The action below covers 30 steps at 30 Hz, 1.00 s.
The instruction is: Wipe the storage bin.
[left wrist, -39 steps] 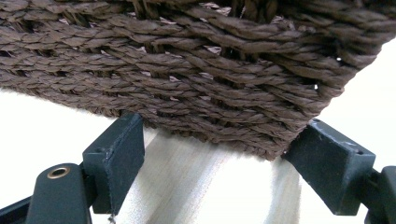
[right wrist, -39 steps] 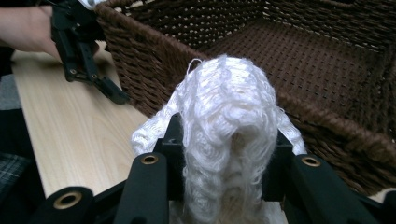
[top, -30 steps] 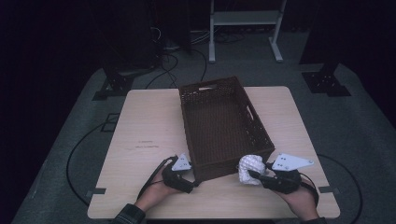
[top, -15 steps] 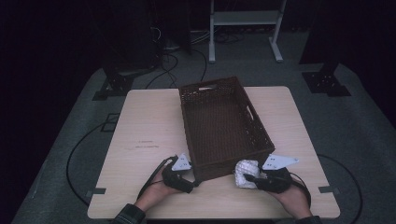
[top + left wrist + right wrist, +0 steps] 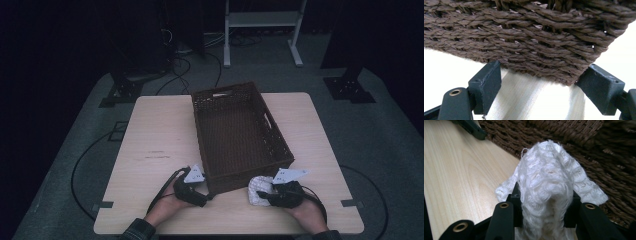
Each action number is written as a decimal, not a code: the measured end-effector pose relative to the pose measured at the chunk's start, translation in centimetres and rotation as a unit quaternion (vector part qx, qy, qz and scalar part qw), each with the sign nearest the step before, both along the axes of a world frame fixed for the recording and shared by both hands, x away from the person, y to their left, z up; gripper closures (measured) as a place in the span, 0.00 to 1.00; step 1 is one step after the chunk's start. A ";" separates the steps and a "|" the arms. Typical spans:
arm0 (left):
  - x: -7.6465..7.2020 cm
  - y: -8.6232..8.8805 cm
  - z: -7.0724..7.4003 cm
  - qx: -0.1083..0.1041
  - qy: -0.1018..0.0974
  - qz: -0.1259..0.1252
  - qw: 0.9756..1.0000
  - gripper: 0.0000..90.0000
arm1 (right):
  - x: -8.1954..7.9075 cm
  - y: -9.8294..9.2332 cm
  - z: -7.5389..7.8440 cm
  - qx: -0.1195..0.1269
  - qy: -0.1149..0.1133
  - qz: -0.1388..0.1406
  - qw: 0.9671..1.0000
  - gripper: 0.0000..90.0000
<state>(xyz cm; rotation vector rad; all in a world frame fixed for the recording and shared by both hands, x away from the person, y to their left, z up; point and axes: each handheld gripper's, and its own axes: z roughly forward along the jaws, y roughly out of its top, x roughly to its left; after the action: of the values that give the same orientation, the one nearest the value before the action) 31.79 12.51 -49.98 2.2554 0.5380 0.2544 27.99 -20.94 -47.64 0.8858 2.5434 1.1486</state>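
Tabletop (image 5: 150,130): pale wood, square-cornered, set on grey floor matting; bare along its left half.

Basket (image 5: 240,135): dark brown woven, rectangular, open-topped, with handle slots cut in the far end wall and the right side wall; placed slightly right of the tabletop's middle, turned a little out of line with the edges, its near end wall not far from the near edge; nothing is seen inside it.

Left tool (image 5: 198,191): held in a hand at the near edge, left of centre, at the near left corner of the basket; its jaws are spread wide, and in the left gripper view that woven corner (image 5: 544,47) is seen between them, its bottom edge just above the tabletop (image 5: 531,97); whether the pads press on the weave cannot be told.

Right tool (image 5: 264,194): held in a hand at the near edge, right of centre, pointed toward the left tool; its jaws are pinched on the cloth.

Cloth (image 5: 259,188): white, knitted or crocheted, bunched; gripped by the right tool just in front of the basket's near end wall, close to its near right corner, low over the tabletop; in the right gripper view the cloth (image 5: 549,182) is seen bulging up between the jaws, loose flaps drooping to either side, the basket wall (image 5: 584,147) close behind it.
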 end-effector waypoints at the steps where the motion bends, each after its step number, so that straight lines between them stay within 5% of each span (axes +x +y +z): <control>1: 0.0 0.0 0.0 0.000 0.000 0.000 1.000 0.21 | 0.0 0.0 0.0 -0.001 0.001 -0.001 1.000 0.69; 18: 0.0 0.0 0.0 0.001 0.000 -0.001 1.000 0.21 | -1.1 0.0 2.8 0.030 -0.046 0.003 0.998 0.69; 30: 0.0 0.0 0.0 0.000 0.000 -0.001 1.000 0.21 | -1.9 -0.2 5.9 0.070 -0.089 0.015 0.993 0.69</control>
<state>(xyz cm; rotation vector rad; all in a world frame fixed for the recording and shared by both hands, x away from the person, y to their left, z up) 31.80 12.51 -49.99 2.2549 0.5366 0.2539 26.11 -21.18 -41.72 0.7410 2.3647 1.3628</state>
